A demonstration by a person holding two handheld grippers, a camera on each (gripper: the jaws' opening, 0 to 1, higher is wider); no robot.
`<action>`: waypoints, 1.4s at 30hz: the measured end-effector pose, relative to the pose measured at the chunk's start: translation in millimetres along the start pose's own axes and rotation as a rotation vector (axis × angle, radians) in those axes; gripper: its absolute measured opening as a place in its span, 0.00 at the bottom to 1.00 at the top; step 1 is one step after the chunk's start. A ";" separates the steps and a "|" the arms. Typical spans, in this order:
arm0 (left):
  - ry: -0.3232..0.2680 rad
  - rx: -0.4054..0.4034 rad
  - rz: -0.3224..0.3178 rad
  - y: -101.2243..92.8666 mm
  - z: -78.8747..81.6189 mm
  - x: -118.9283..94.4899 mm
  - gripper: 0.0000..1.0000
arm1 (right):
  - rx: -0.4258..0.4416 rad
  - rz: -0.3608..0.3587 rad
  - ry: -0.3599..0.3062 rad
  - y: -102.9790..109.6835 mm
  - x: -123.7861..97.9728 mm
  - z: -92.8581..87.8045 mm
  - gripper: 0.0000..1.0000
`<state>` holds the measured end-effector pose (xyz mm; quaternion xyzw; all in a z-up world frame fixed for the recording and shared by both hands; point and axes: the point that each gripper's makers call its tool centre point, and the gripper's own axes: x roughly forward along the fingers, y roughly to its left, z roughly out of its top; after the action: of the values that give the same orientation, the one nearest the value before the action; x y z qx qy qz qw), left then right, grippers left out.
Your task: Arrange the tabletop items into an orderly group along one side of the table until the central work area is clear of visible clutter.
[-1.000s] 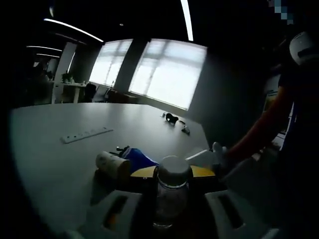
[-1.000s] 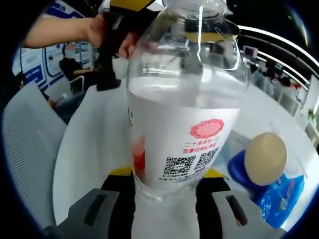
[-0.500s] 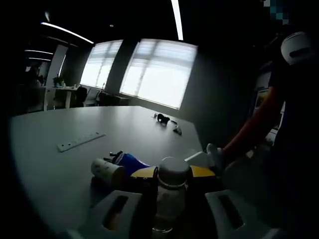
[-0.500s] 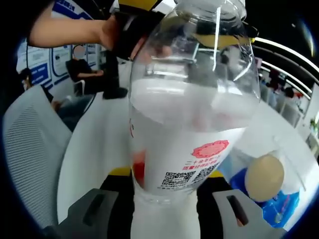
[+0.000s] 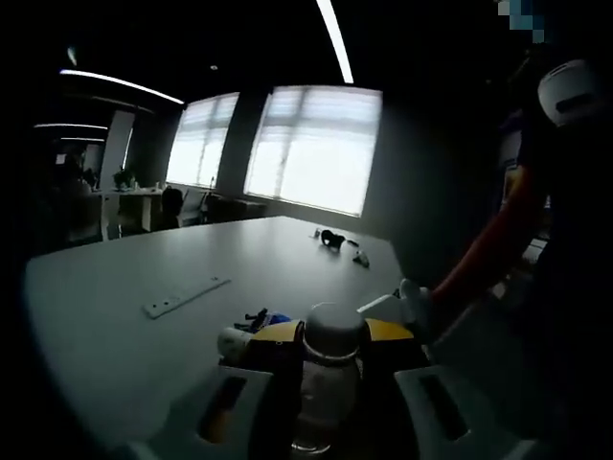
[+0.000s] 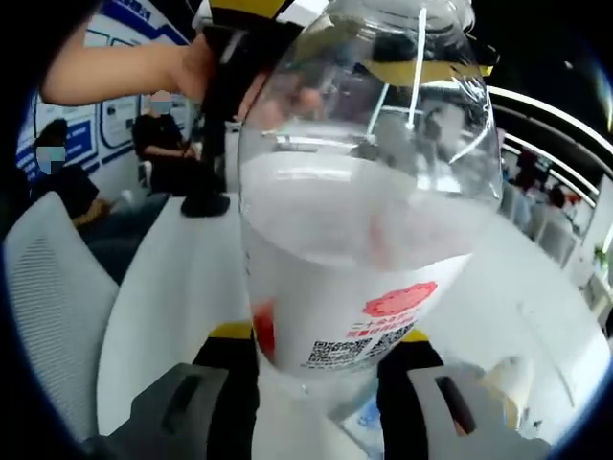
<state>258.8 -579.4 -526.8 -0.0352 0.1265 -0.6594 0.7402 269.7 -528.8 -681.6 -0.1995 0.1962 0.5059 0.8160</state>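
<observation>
Clear glossy plastic bottle (image 6: 364, 220) w/ paper label, matt smooth table (image 5: 124, 287)

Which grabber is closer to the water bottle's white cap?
Left. The left gripper has the cap between its jaws; the right gripper clamps the bottle lower down, by its label.

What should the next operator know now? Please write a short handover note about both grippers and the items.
Right gripper: shut on the water bottle, held near its base.
Left gripper: at the white cap; grip cannot be judged.
The cup and blue packet lie beyond the bottle. A power strip and a dark cable bundle sit apart on the table.
Done: nothing grouped yet.
Left: set the bottle down, gather everything along one side.
</observation>
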 end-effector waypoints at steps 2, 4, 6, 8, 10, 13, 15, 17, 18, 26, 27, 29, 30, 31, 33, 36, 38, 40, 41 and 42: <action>-0.007 0.005 0.025 7.2 3.0 -5.9 0.22 | -0.012 0.006 -0.005 -3.5 5.6 6.4 0.44; -0.017 0.007 0.050 15.0 5.4 -11.7 0.22 | -0.021 0.016 -0.008 -7.9 11.6 11.7 0.44; -0.030 0.009 0.070 22.2 8.3 -17.0 0.22 | -0.028 0.025 -0.006 -11.7 17.2 16.9 0.44; -0.041 0.003 0.085 27.8 10.7 -20.7 0.22 | -0.035 0.033 -0.005 -15.4 21.8 21.9 0.44; -0.051 0.007 0.099 33.5 13.8 -24.5 0.22 | -0.041 0.036 -0.005 -19.3 26.0 26.4 0.44; -0.058 0.015 0.113 39.4 17.2 -27.7 0.22 | -0.046 0.043 -0.001 -23.4 31.2 31.0 0.44; -0.060 0.021 0.122 44.0 19.5 -29.7 0.22 | -0.044 0.043 0.001 -26.5 34.0 33.4 0.44; -0.063 0.024 0.125 46.9 20.7 -31.1 0.22 | -0.045 0.041 0.000 -28.3 36.5 35.8 0.44; -0.063 0.026 0.127 47.9 21.0 -31.4 0.22 | -0.044 0.040 0.001 -29.1 37.7 36.3 0.44; -0.060 0.038 0.140 56.5 20.2 -36.4 0.22 | -0.046 0.035 0.015 -34.1 47.5 39.4 0.44; -0.063 0.037 0.144 57.8 20.3 -37.2 0.22 | -0.044 0.036 0.016 -34.6 48.4 39.7 0.43; -0.065 0.040 0.151 60.2 20.4 -38.9 0.22 | -0.046 0.033 0.022 -35.9 50.6 40.5 0.43; -0.066 0.039 0.154 61.4 20.4 -39.7 0.22 | -0.045 0.034 0.028 -36.9 52.2 40.9 0.43; -0.070 0.039 0.161 63.3 20.6 -40.5 0.22 | -0.044 0.034 0.032 -37.6 53.2 41.1 0.43; -0.076 0.036 0.168 65.9 21.1 -41.3 0.22 | -0.044 0.031 0.038 -39.9 55.1 42.0 0.43; -0.080 0.042 0.182 70.5 22.6 -43.1 0.22 | -0.048 0.027 0.050 -45.2 59.0 43.4 0.43; -0.084 0.046 0.190 73.6 24.2 -44.6 0.22 | -0.051 0.021 0.055 -48.9 61.6 45.3 0.43; -0.089 0.048 0.200 77.8 26.1 -47.4 0.22 | -0.050 0.019 0.056 -51.6 63.6 47.0 0.43; -0.090 0.050 0.207 80.3 26.8 -49.0 0.22 | -0.051 0.016 0.060 -53.1 65.4 48.1 0.43; -0.091 0.051 0.211 81.7 27.0 -50.2 0.22 | -0.051 0.017 0.063 -54.3 67.0 49.1 0.43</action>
<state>339.2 -522.6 -511.6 -0.0326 0.0788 -0.5785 0.8112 352.2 -475.2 -668.2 -0.2341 0.2104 0.5110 0.7999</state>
